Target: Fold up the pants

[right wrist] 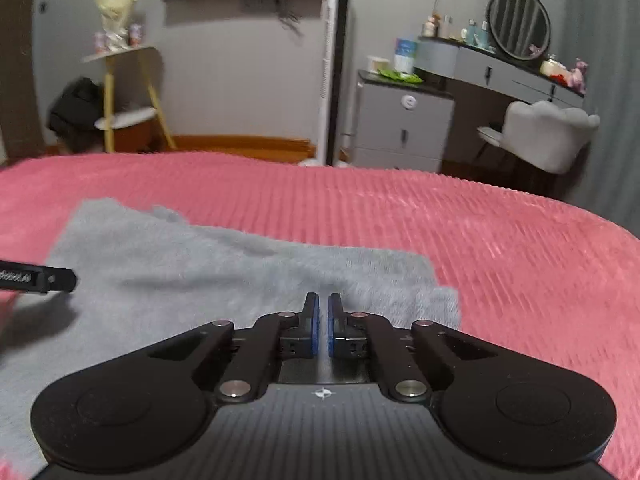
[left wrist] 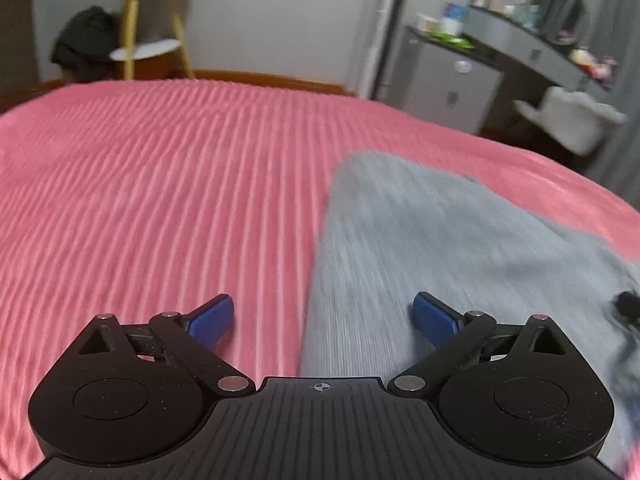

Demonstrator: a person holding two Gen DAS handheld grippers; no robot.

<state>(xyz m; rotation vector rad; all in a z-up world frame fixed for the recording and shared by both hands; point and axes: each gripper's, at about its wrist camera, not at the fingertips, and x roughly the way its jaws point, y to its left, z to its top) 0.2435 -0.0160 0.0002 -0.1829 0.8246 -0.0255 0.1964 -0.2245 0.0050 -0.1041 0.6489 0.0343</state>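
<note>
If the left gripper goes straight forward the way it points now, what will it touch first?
Most likely the left edge of the grey pants, which runs up between the spread fingers of the left gripper, with the pink bedspread beside it. Depth is unclear and the picture is blurred.

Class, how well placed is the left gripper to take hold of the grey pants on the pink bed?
Probably yes: the left gripper is open, its right finger over the grey pants, nothing between them.

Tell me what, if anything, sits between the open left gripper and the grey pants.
Nothing visible does. The left gripper hangs open right over the near edge of the grey pants, with only pink bedspread beside them.
</note>
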